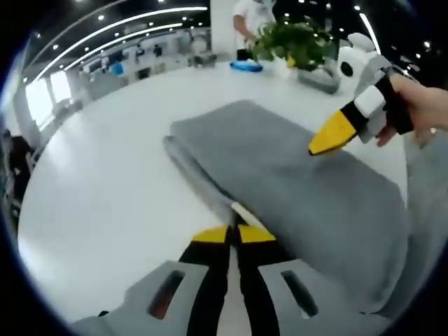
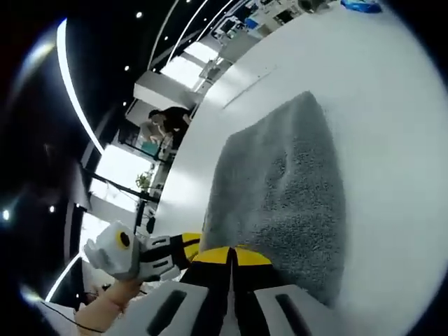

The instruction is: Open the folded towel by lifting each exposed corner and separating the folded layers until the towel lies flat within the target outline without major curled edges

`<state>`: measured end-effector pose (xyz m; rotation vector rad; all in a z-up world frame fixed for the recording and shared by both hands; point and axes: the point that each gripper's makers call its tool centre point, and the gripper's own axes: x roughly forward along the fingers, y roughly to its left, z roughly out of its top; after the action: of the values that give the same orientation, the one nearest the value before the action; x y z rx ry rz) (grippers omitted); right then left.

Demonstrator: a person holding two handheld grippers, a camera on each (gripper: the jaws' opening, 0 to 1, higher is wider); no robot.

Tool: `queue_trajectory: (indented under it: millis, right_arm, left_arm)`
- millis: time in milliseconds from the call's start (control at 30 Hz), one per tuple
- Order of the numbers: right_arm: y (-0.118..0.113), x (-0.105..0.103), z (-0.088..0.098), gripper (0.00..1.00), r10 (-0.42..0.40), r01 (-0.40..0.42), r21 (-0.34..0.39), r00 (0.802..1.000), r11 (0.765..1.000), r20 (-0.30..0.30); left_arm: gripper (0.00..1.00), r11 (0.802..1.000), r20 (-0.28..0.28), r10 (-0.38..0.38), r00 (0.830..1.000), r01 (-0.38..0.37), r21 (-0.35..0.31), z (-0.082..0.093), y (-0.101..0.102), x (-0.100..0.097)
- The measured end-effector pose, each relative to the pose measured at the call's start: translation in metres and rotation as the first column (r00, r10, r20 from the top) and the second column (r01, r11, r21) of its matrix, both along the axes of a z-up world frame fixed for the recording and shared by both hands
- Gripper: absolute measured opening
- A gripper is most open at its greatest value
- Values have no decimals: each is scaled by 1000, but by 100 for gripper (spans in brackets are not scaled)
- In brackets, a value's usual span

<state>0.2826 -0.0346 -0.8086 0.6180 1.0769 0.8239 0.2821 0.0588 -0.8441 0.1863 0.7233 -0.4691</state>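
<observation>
— Towel (image 1: 294,175) first: where is it, and how do you read it?

— It's grey and lies folded on the white table (image 1: 105,189), a thick pad with stacked layers showing along the edge nearest my left gripper (image 1: 234,234). In the right gripper view it runs away from me as a long rectangle, its near end just ahead of my right gripper (image 2: 231,255). I judge it soft, limp and light: the pile looks plush, so it should grip well, not slip, but it will sag and drag its lower layers if I pinch too deep.

— What are your jaws doing?

— On the left, my yellow tips are pressed together with no gap I can see, right at the towel's near edge. Whether a bit of cloth is caught between them I cannot tell. The right tips also look closed, empty as far as I can see, hovering over the far side of the pad; in the left gripper view they sit above the top surface, with a hand (image 1: 420,105) on the handle.

— Where would you take hold?

— At an exposed corner, top layer only. The rounded corner (image 1: 175,133) at the far left of the pad looks like the easiest one to reach. I'd nip a shallow bite of the upper ply and lift slowly, letting the lower layers fall away under their own weight.

— Any risk?

— Grabbing two plies at once, or the edge curling as it lands. I see no target outline from here.
</observation>
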Motion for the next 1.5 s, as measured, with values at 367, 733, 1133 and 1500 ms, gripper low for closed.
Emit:
queue_trajectory:
  millis: [367,733,1133,1500]
  right_arm:
    - [91,-12,9,4,214,-212,-116,977,970,11]
    - [82,2,-21,9,232,-228,-366,972,902,-34]
    - [87,0,-31,0,301,-286,-481,952,829,-47]
    - [69,6,-21,0,160,-178,-275,983,945,-85]
  left_arm:
    - [3,999,28,25,999,-25,-23,1,0,-1]
    - [3,999,66,40,997,-39,-12,2,1,-2]
    - [3,999,73,41,996,-39,-17,2,1,-1]
    - [3,999,82,40,996,-38,-22,2,1,-1]
